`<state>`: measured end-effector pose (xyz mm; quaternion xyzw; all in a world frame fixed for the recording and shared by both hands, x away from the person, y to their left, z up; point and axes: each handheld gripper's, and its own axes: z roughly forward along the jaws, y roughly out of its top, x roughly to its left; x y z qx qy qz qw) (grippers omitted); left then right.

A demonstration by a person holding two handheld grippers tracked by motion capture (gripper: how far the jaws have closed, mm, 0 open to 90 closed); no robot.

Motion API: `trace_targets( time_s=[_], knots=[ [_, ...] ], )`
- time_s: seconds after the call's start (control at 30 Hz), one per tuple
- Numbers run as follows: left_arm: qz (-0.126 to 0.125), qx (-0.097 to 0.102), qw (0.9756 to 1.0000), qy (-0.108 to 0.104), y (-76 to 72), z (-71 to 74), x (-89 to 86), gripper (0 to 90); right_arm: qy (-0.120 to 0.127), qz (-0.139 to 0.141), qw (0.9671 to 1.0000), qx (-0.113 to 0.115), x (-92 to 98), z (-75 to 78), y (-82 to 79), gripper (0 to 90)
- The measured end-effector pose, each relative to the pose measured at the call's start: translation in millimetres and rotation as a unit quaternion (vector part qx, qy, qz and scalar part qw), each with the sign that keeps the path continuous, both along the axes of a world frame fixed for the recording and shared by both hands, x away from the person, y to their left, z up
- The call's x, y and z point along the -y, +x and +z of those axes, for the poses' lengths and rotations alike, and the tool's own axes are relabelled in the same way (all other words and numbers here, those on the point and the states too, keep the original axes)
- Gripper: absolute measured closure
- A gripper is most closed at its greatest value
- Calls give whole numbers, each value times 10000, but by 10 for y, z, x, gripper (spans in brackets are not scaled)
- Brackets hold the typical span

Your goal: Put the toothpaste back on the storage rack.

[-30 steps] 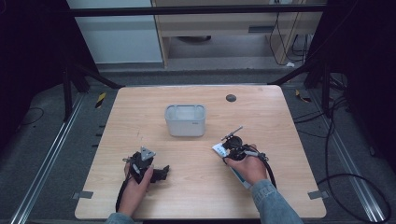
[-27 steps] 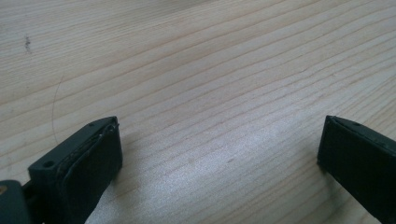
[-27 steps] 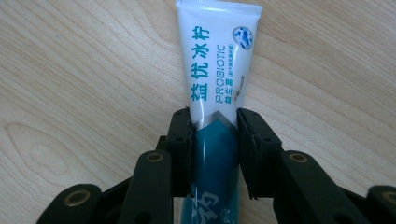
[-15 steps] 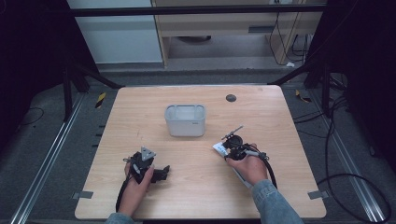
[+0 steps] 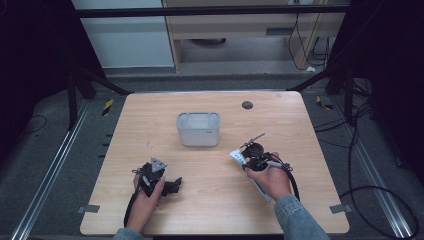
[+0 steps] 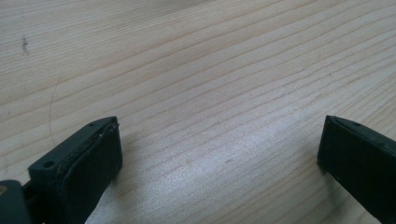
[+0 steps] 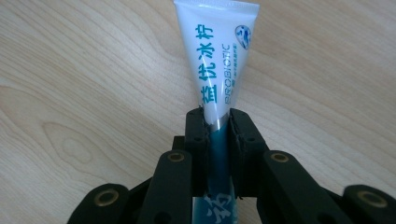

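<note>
Grey bin [image 5: 198, 129] mid-table, toothpaste tube [image 7: 215, 60] outside in right tongs [image 7: 217, 122]

Tube [image 7: 217, 60]: "PROBIOTIC"; "益优冰柠"

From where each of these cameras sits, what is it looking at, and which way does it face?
High view: fixed above the person's side, looking forward and down on the table, the grey bin, both hands and grippers.
Left gripper view: rides the left gripper, looking along its open jaws at bare wood.
Right gripper view: rides the right gripper, jaws clamping the toothpaste tube.
Shared: the tube also shows in the high view.
</note>
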<state>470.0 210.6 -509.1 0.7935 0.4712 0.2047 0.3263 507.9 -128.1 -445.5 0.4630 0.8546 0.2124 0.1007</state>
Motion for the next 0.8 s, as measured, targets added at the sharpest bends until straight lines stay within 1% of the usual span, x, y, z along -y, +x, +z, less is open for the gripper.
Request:
trace_targets(
  time_s=[0.3, 0.4, 0.57, 0.67, 0.8],
  knots=[
    [-28, 2, 10000, 2, -1, -1, 0, 0, 33, -32, 9994, 332, 58, 266, 53, 790],
    [-37, 2, 10000, 2, -1, -1, 0, 0, 97, -60, 9988, 479, 82, 342, 77, 790],
    [-53, 5, 10000, 10, -3, 0, 2, 0, 217, -183, 9977, 623, 132, 448, 131, 790],
    [-53, 5, 10000, 9, -3, -1, 2, 0, 198, -254, 9970, 697, 139, 529, 165, 791],
    [-52, 5, 10000, 9, -3, 0, 2, 0, 242, -240, 9956, 867, 143, 674, 200, 791]
  ],
)
